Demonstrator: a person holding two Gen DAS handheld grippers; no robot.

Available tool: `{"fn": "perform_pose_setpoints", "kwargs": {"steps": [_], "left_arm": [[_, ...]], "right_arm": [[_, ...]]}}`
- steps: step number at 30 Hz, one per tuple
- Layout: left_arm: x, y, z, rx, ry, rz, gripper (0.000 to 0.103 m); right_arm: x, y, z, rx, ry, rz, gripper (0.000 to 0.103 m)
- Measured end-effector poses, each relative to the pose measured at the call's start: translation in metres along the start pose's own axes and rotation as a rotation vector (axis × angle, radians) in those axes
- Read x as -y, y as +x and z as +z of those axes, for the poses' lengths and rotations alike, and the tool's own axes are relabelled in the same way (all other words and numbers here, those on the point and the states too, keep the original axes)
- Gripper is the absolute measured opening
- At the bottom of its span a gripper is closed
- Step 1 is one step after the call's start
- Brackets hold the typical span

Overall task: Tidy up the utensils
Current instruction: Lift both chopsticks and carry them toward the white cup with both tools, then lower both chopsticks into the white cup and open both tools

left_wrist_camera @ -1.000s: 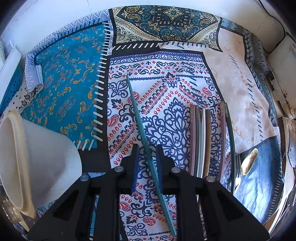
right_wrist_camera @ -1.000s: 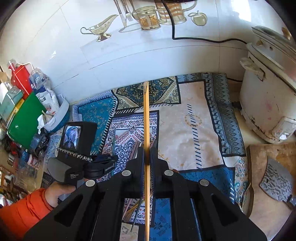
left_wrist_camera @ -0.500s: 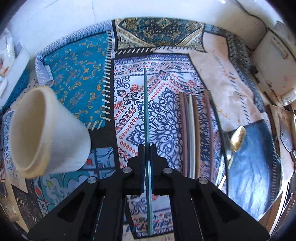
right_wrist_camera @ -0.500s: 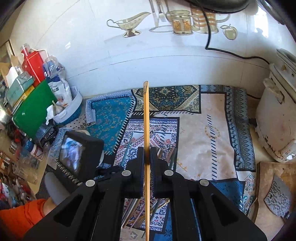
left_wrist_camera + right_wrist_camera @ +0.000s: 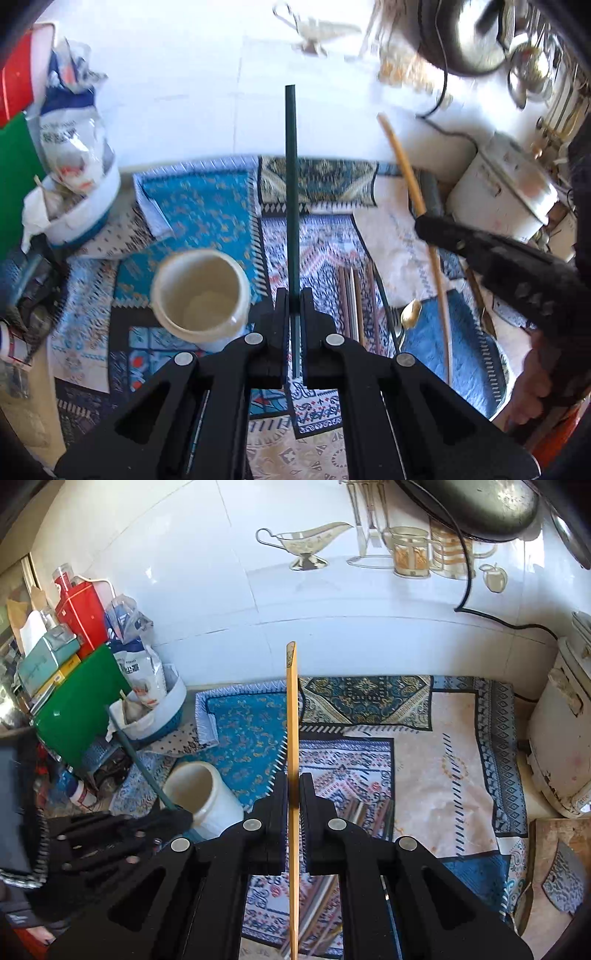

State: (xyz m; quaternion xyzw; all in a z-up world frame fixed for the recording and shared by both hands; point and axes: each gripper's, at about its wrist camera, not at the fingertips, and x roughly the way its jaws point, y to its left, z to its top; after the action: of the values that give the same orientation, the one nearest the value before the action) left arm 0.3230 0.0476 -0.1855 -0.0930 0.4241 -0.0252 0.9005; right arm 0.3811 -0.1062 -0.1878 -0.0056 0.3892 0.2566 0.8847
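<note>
A dark green chopstick (image 5: 291,206) stands clamped upright in the left gripper (image 5: 292,314) jaws, beside the white jar (image 5: 201,295); the right gripper (image 5: 293,801) jaws clamp a yellow chopstick (image 5: 292,760) above the patterned cloth (image 5: 417,738).

Bright daylight glares off the white tiled wall (image 5: 207,572); the left view is motion-blurred, with both fisheye frames bending and darkening at the edges.

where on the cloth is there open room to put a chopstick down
Free: the pale cream patch between the loose chopsticks and the white cooker, and the teal patch behind the white jar. Crowded: the left edge by the green board and blue basket.
</note>
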Motion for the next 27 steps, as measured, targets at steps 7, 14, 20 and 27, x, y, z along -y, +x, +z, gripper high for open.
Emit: {"fn": "perform_pose_setpoints", "kwargs": {"steps": [7,14,20,27], "left_arm": [[-0.023,-0.042,0.018,0.117,-0.025,0.008,0.003],[-0.046,-0.07,0.028,0.197,-0.043,0.055,0.003],[-0.067,-0.068,0.029,0.213,-0.06,0.084,0.003],[-0.087,-0.051,0.03,0.181,-0.096,0.085,0.003]], "right_arm": [[-0.032,0.009,0.022,0.048,-0.039,0.028,0.006],[-0.063,0.031,0.04,0.077,-0.055,0.086,0.006],[-0.087,0.059,0.054,0.083,-0.072,0.117,0.006],[-0.104,0.088,0.065,0.119,-0.088,0.104,0.006]]}}
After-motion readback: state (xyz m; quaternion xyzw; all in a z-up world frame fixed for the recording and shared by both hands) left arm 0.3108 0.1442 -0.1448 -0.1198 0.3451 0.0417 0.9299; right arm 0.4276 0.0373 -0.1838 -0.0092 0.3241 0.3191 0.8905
